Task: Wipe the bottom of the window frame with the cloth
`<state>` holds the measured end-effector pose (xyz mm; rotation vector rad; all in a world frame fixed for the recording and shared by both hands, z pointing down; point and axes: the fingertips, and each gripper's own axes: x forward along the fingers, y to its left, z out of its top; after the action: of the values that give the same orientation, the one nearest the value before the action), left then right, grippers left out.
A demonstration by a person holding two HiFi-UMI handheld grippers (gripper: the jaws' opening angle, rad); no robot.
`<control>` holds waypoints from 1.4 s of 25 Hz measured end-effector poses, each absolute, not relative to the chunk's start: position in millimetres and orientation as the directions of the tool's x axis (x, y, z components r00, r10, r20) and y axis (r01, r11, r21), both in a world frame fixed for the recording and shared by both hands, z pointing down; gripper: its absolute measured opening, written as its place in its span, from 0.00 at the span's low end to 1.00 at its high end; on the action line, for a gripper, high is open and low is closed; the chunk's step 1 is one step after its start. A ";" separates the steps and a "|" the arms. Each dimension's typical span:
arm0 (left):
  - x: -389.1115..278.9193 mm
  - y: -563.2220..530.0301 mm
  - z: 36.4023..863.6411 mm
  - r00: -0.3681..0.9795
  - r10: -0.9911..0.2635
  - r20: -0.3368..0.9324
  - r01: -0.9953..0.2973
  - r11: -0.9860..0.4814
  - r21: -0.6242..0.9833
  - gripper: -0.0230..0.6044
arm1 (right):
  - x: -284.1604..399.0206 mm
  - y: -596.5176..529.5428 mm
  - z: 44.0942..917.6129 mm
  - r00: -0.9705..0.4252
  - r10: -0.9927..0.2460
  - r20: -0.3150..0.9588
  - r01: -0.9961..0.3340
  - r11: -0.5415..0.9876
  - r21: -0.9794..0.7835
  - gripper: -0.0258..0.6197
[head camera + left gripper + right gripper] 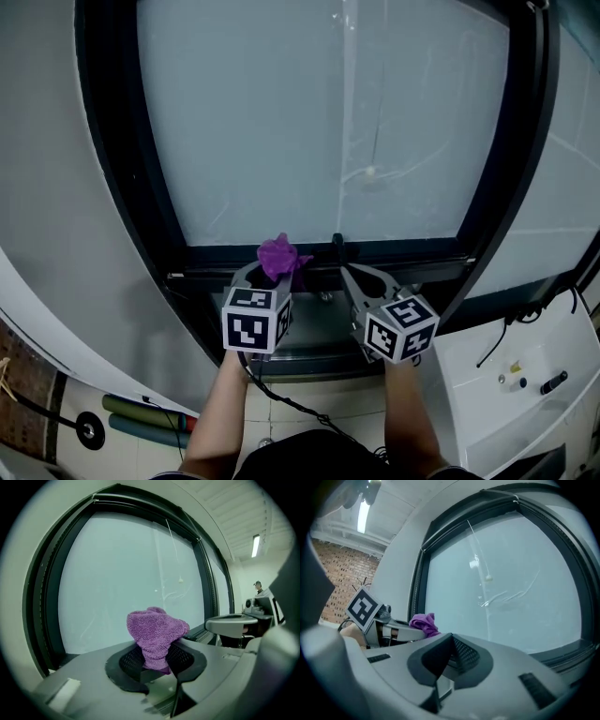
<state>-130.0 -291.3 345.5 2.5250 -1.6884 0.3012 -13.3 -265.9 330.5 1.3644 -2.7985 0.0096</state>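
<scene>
A bunched purple cloth (278, 259) sticks up from my left gripper (270, 274), whose jaws are shut on it just in front of the window's black bottom frame (394, 253). The left gripper view shows the cloth (156, 637) pinched between the black pads, with frosted glass behind. My right gripper (343, 268) is beside it to the right, jaws shut with nothing between them, tips close to the frame. In the right gripper view its pads (461, 654) meet, and the cloth (424, 623) and the left gripper (396, 631) appear at the left.
The black side frames (141, 159) rise left and right of the frosted pane (328, 122). A white unit (525, 384) with cables stands at lower right. Green and teal rolls (145, 422) lie on the floor at lower left. A pull cord (372, 172) hangs behind the glass.
</scene>
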 end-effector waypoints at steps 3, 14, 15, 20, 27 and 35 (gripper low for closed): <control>-132.1 -286.6 357.0 0.382 -0.896 0.225 -0.915 -0.401 -0.044 0.24 | -17.8 -270.3 338.6 -0.613 -0.789 0.044 -0.790 0.613 -0.012 0.04; -140.8 -288.1 363.0 0.405 -0.885 0.228 -0.903 -0.427 -0.055 0.24 | -33.5 -275.6 342.6 -0.631 -0.772 0.067 -0.774 0.633 0.003 0.04; -141.3 -288.5 363.1 0.404 -0.885 0.229 -0.903 -0.427 -0.056 0.24 | -34.8 -276.3 342.9 -0.634 -0.770 0.070 -0.772 0.636 0.006 0.04; -143.3 -291.4 364.2 0.406 -0.883 0.237 -0.899 -0.432 -0.068 0.24 | -36.7 -279.6 342.7 -0.638 -0.766 0.075 -0.768 0.641 0.019 0.04; -142.9 -294.3 365.1 0.405 -0.882 0.239 -0.900 -0.431 -0.068 0.24 | -38.9 -283.0 344.0 -0.646 -0.759 0.082 -0.759 0.650 0.030 0.04; -143.7 -295.3 366.8 0.403 -0.881 0.249 -0.899 -0.432 -0.070 0.24 | -40.1 -285.0 338.6 -0.653 -0.753 0.079 -0.752 0.657 0.041 0.04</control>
<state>-143.7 -295.3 366.8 2.5682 -1.6317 0.3831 -40.1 -285.0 338.6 1.2648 -2.7784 -0.0074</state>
